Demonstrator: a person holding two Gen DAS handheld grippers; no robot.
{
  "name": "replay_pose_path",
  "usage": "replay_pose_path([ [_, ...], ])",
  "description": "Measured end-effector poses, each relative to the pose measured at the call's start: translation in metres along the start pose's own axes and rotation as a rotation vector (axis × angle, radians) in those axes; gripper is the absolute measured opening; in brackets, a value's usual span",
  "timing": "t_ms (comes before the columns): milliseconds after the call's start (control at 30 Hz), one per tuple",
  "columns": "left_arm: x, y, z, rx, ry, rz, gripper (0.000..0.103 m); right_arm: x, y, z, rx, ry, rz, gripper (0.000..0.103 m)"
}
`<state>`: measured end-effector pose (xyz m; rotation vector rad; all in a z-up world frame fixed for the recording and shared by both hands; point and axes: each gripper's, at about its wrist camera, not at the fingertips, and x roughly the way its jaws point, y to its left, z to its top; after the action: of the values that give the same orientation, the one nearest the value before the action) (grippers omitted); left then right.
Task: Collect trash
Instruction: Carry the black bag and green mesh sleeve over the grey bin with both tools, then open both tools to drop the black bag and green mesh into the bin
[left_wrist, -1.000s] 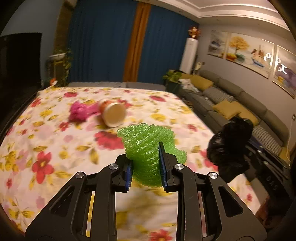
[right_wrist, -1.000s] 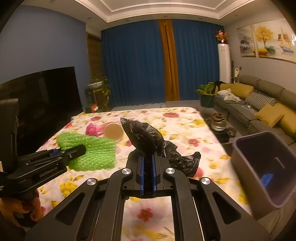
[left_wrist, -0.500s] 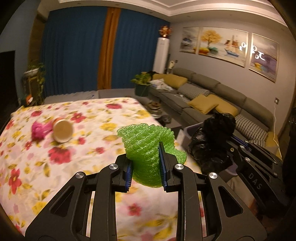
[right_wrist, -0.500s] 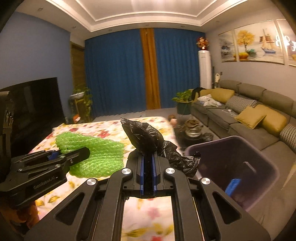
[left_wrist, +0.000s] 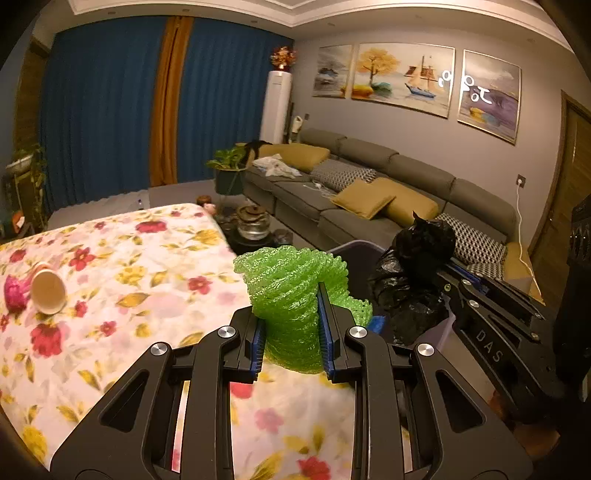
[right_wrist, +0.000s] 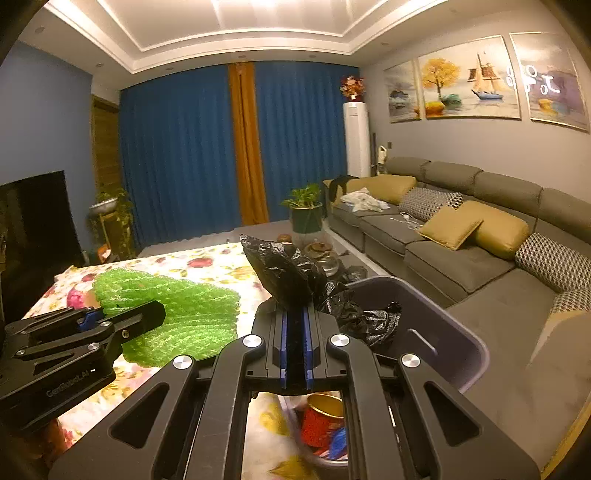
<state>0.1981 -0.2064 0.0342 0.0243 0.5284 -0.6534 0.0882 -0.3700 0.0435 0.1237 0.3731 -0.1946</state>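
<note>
My left gripper (left_wrist: 291, 332) is shut on a green foam net (left_wrist: 291, 291) and holds it over the table's right edge, beside the grey trash bin (left_wrist: 351, 249). It also shows in the right wrist view (right_wrist: 177, 314). My right gripper (right_wrist: 294, 343) is shut on a crumpled black plastic bag (right_wrist: 291, 273) and holds it over the open bin (right_wrist: 443, 325). The bag also shows in the left wrist view (left_wrist: 417, 273). A red can (right_wrist: 321, 421) and blue trash lie inside the bin.
A floral-cloth table (left_wrist: 129, 266) carries a tipped paper cup (left_wrist: 48, 291) and a pink object (left_wrist: 14, 291) at its left. A grey sofa (right_wrist: 480, 236) with yellow cushions runs along the right wall. A tea tray (left_wrist: 253, 221) and a potted plant (right_wrist: 304, 210) stand beyond the table.
Both grippers have swung right, away from the table's middle, carrying the foam net and the black bag to the bin. The bin now sits directly under the right gripper.
</note>
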Motion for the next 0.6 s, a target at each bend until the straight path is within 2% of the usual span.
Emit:
replay_pose_path([
  [167, 0.017, -0.016, 0.004, 0.015, 0.006, -0.017, 0.023, 0.005, -0.02, 0.001, 0.021, -0.001, -0.026, 0.008],
  [600, 0.059, -0.043, 0.009, 0.047, 0.026, -0.061, 0.024, 0.011, -0.038, 0.002, 0.045, -0.012, -0.059, 0.008],
])
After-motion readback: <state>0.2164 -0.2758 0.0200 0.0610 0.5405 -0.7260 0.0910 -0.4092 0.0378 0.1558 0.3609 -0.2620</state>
